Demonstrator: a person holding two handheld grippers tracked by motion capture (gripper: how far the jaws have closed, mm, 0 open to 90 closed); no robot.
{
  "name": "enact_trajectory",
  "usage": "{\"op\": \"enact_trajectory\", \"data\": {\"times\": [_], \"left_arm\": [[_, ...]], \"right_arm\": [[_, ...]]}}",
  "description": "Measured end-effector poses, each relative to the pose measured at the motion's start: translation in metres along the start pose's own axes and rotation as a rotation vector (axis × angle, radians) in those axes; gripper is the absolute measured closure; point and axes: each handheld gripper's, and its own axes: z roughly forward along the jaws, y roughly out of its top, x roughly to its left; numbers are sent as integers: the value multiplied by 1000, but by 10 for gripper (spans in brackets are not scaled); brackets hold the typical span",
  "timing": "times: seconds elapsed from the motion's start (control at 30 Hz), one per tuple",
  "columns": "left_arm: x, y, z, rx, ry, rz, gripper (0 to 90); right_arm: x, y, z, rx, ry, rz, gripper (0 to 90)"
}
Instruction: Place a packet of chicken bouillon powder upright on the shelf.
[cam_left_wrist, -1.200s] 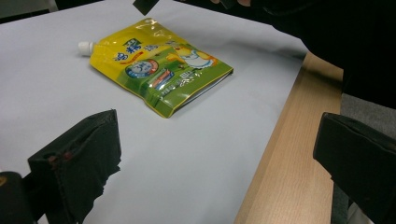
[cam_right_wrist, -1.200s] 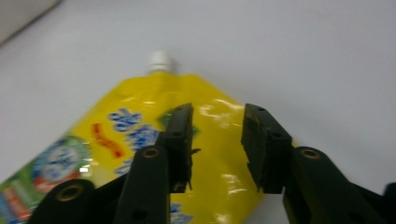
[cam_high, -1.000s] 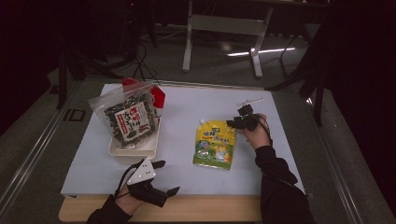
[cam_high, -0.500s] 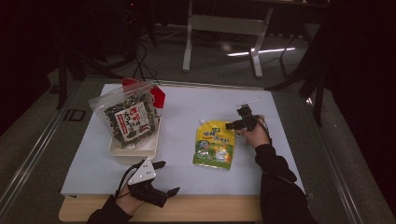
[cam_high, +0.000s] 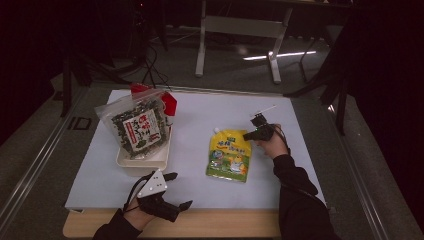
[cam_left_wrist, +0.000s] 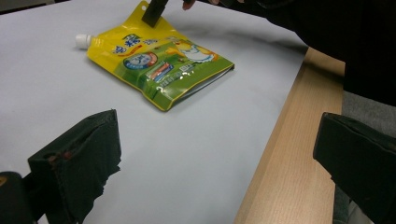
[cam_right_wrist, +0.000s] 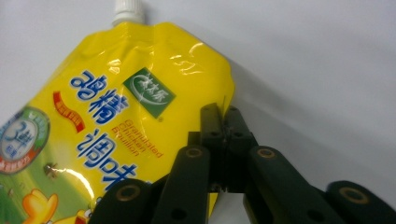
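the white table sheet (cam_high: 210, 120) carries a tray (cam_high: 145, 159) of snack bags, and right of that tray lies the yellow pouch (cam_high: 229, 159). the right gripper (cam_right_wrist: 223, 122) pinches the pouch's top corner edge, jaws closed on it. nearer the person than the tray, the left gripper (cam_high: 176, 191) rests with jaws wide apart, holding nothing.

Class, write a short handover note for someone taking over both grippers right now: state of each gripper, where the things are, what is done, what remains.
Right gripper: jaws shut on the edge of the yellow pouch, near its top corner on the side away from the white cap.
Left gripper: open, idle at the table's near edge, holding nothing.
Pouch lies flat on the white sheet. A seaweed bag sits in the white tray at the left.
Done: pouch gripped. Left: lifting and moving it, probably toward the tray.
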Motion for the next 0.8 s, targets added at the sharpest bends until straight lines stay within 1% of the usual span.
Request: {"op": "enact_trajectory", "data": {"times": [0.03, 0.1, 0.13, 0.17, 0.2, 0.27, 0.3, 0.33, 0.37, 0.47, 0.5, 0.53, 0.57, 0.63, 0.73, 0.8], "left_arm": [[0, 0, 0, 0, 0, 0, 20], [0, 0, 0, -1, -1, 0, 20], [0, 0, -1, -5, 0, -3, 20], [0, 1, -1, -5, 1, -2, 20], [0, 1, -1, -6, 1, -2, 20], [1, 1, -1, -9, 1, -6, 20], [1, 1, -1, -9, 1, -6, 20], [1, 1, -1, -10, -3, -16, 20], [1, 1, -1, -8, -2, -18, 20], [1, 2, 0, 0, -4, -15, 20], [1, 2, 0, 0, -4, -15, 21], [1, 2, 0, 0, -4, -15, 21], [0, 3, 1, 2, 5, 1, 21], [1, 4, 2, -7, 7, 0, 21], [3, 6, 3, -35, -11, -14, 21], [4, 9, 2, -42, -3, -9, 32]], "right_arm": [[3, 0, -1, -6, -8, -16, 900], [5, 1, -3, -16, -9, -20, 900], [8, 1, -6, -24, -16, -32, 900], [12, 1, -11, -48, -30, -56, 900], [15, 1, -14, -61, -31, -71, 900], [20, 1, -23, -80, -32, -91, 900], [20, 1, -23, -80, -32, -91, 900], [23, 1, -27, -91, -34, -104, 900], [29, 2, -36, -112, -31, -130, 900], [38, 2, -49, -142, -35, -165, 900], [38, 2, -49, -142, -35, -165, 900], [41, 2, -54, -154, -30, -171, 900], [48, 2, -67, -184, -28, -201, 900], [55, 0, -76, -211, -17, -223, 900], [65, -3, -89, -248, -2, -249, 900], [72, -5, -96, -269, 3, -274, 900]]}}
